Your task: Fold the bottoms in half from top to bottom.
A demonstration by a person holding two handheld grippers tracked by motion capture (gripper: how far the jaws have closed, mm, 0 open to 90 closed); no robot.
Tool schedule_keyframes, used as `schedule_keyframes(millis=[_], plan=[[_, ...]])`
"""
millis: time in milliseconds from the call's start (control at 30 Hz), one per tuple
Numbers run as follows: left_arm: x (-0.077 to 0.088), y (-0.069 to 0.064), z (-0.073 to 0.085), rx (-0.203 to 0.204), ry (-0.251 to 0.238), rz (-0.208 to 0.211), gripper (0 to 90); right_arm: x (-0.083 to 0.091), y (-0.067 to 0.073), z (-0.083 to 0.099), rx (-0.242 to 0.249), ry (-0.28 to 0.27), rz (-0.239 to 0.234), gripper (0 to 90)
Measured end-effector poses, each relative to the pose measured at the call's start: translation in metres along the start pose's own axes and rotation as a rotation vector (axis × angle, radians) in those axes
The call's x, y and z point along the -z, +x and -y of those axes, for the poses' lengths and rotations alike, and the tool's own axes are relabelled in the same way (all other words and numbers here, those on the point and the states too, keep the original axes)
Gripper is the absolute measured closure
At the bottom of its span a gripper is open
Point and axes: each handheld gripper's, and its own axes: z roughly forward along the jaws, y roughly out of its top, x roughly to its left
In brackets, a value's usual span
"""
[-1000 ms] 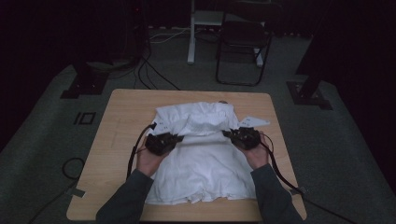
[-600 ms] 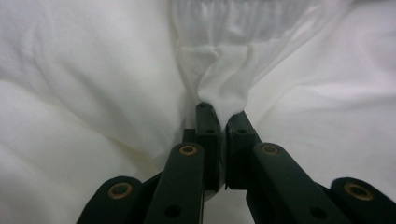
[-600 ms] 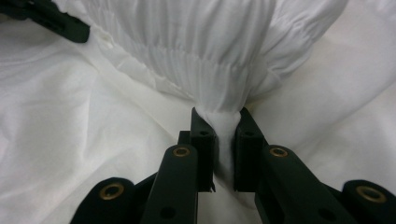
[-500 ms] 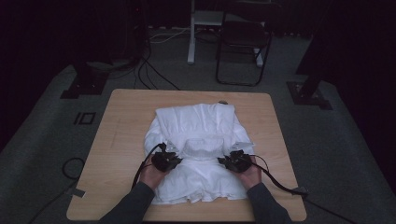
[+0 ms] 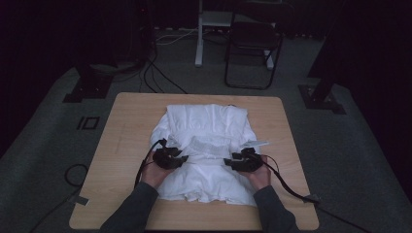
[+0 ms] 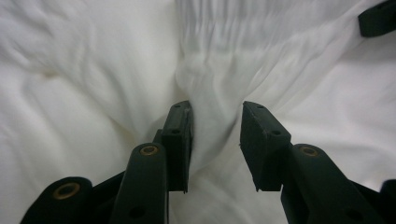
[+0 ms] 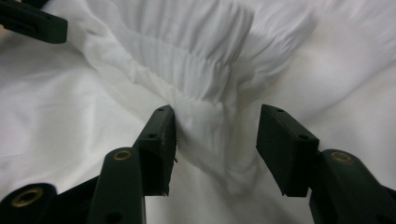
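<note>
A white garment (image 5: 206,124) lies folded on the wooden table (image 5: 128,128), with a gathered elastic band (image 7: 196,60) across its middle. My left gripper (image 5: 170,158) rests on the fold's left end and my right gripper (image 5: 243,161) on its right end. In the left gripper view the left gripper (image 6: 215,140) has just been opening, and a loose ridge of cloth (image 6: 205,88) stands between its jaws. In the right gripper view the right gripper (image 7: 217,147) has just been opening too. A pinched fold of the band sits between its pads, which do not press on it.
Bare wood runs along the table's left side and its right side (image 5: 284,131). A small white strip (image 5: 256,143) sticks out by the right gripper. On the floor beyond stand a dark chair (image 5: 252,43), a white stand (image 5: 199,34) and cables (image 5: 155,73).
Both hands carried the band toward the person and sank onto the garment. Both pairs of jaws, shut on the cloth before, now stand apart and have let it go.
</note>
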Motion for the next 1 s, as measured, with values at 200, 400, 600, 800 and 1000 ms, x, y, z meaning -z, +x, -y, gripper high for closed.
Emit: schedule_keyframes(millis=[200,400,600,800,1000], plan=[[0.006,0.013,-0.019,0.025,-0.041,-0.064,86.9,0.029,-0.013,-0.014,-0.055,-0.112,0.012,79.3],[-0.033,0.028,-0.032,0.072,-0.004,-0.065,90.0,-0.005,-0.033,-0.028,-0.121,-0.047,0.101,84.3],[-0.061,0.024,-0.028,0.051,0.048,-0.018,90.0,-0.039,-0.042,-0.031,-0.117,0.020,0.085,79.8],[-0.043,0.013,-0.010,0.021,0.017,0.059,88.0,-0.023,-0.036,-0.026,-0.075,-0.049,-0.027,76.5],[-0.027,-0.009,0.014,-0.084,0.034,0.146,85.4,-0.001,-0.023,-0.023,0.024,-0.093,-0.064,71.7]])
